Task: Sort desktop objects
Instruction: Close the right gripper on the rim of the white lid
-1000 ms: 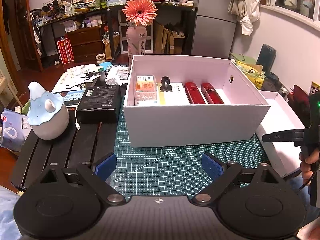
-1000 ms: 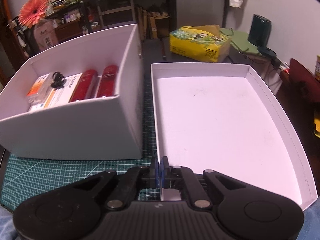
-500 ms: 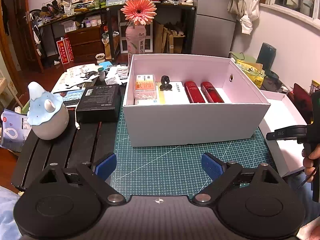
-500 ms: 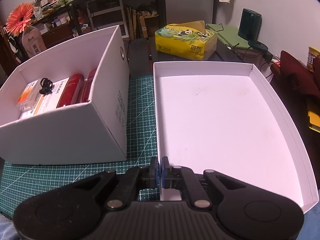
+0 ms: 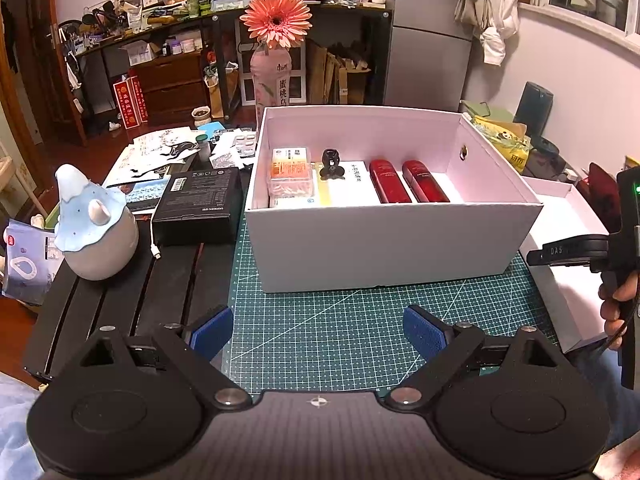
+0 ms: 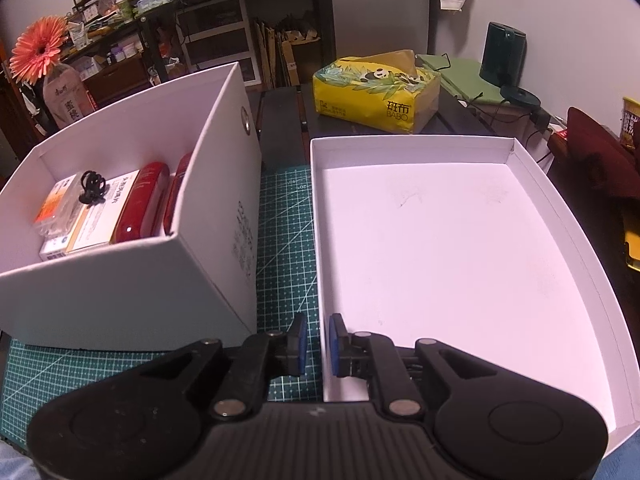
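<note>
**Right jaws parting around the lid's near wall**

The right gripper (image 6: 318, 344) straddles the near-left wall of the white lid (image 6: 460, 264), one blue pad outside and one inside; its jaws have just been opening, a narrow gap shows on each side of the wall, and the pads no longer press it. The lid lies open-side up on the green cutting mat (image 5: 320, 328), just beside the white box (image 5: 380, 248), which holds two red tubes (image 5: 406, 182), medicine packets and a black clip. The left gripper (image 5: 318, 330) hovers over the mat, jaws spread wide, holding nothing
</note>
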